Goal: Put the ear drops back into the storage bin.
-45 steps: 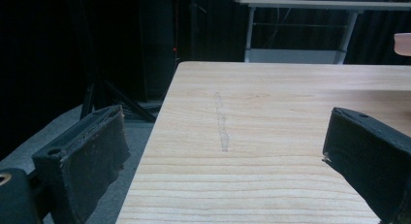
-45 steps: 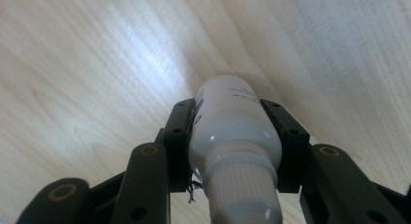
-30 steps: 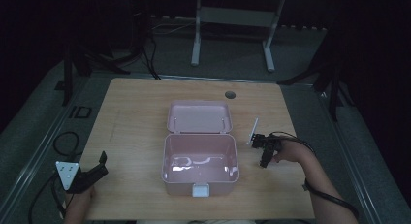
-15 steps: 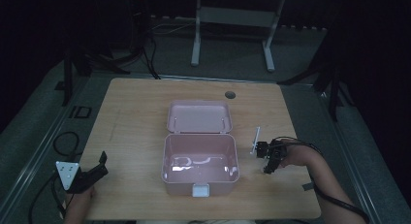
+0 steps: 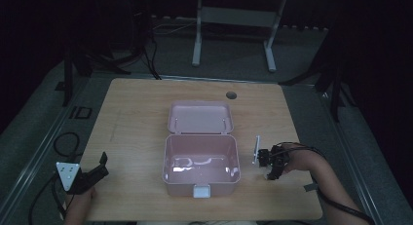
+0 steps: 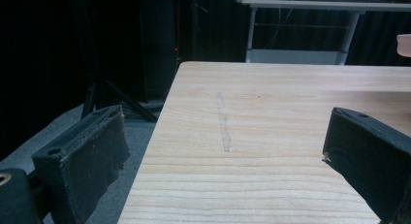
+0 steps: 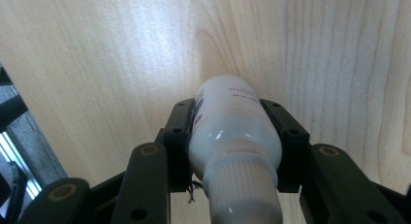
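Observation:
A white plastic bottle (image 7: 232,132) with a ribbed cap sits between the jaws of my right gripper (image 7: 229,107), which is shut on its body and points down at the wooden table (image 7: 97,54). I cannot tell whether the bottle's far end touches the wood. From above, the right gripper (image 5: 270,164) is just right of an open pink box (image 5: 200,140), whose lid (image 5: 200,118) lies flat behind it. My left gripper (image 5: 100,166) rests at the table's near left corner, and its jaws (image 6: 225,124) stand wide open with nothing between them.
A round cable hole (image 5: 231,95) is in the table's far side. A faint scratch (image 6: 224,122) runs along the wood ahead of the left gripper. Dark floor, cables and a metal stand (image 5: 234,20) lie beyond the table.
My right hand with the bottle has moved toward the near edge of the table and slightly right, away from the box. The left gripper has stayed where it was.

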A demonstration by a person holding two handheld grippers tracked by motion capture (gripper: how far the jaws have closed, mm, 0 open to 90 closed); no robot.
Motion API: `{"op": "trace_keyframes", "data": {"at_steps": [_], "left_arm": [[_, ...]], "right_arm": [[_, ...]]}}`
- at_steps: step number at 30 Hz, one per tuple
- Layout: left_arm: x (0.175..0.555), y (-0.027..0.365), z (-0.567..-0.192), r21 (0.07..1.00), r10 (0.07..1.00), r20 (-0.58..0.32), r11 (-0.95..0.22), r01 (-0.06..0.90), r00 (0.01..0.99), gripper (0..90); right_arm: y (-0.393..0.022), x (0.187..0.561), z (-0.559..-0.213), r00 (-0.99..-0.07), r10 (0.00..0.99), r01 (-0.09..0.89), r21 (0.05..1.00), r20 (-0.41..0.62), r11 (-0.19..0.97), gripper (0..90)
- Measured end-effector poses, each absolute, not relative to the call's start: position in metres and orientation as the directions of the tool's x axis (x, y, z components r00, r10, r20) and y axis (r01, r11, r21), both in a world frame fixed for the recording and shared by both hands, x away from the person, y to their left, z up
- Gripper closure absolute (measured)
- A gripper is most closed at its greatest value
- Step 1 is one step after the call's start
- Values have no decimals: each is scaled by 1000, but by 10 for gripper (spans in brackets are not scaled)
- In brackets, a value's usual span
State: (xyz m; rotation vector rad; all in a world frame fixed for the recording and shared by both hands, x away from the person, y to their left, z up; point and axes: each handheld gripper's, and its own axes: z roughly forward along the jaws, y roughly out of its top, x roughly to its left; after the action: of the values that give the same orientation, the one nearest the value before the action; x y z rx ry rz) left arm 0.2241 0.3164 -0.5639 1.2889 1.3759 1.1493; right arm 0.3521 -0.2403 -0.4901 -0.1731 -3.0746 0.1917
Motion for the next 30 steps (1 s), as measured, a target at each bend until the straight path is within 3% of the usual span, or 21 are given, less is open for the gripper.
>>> {"op": "trace_keyframes", "data": {"at_steps": [7, 20, 30], "left_arm": [[224, 316, -564, 986, 999, -16, 24, 162, -51, 24], [224, 316, -564, 987, 999, -15, 23, 162, -51, 24], [224, 316, -564, 987, 999, -15, 23, 161, -52, 24]], "right_arm": [[-238, 342, -488, -999, 12, 7, -110, 42, 994, 594], [-232, 336, -479, -999, -10, -16, -121, 50, 992, 595], [-223, 331, -452, -999, -14, -18, -125, 34, 992, 595]]}}
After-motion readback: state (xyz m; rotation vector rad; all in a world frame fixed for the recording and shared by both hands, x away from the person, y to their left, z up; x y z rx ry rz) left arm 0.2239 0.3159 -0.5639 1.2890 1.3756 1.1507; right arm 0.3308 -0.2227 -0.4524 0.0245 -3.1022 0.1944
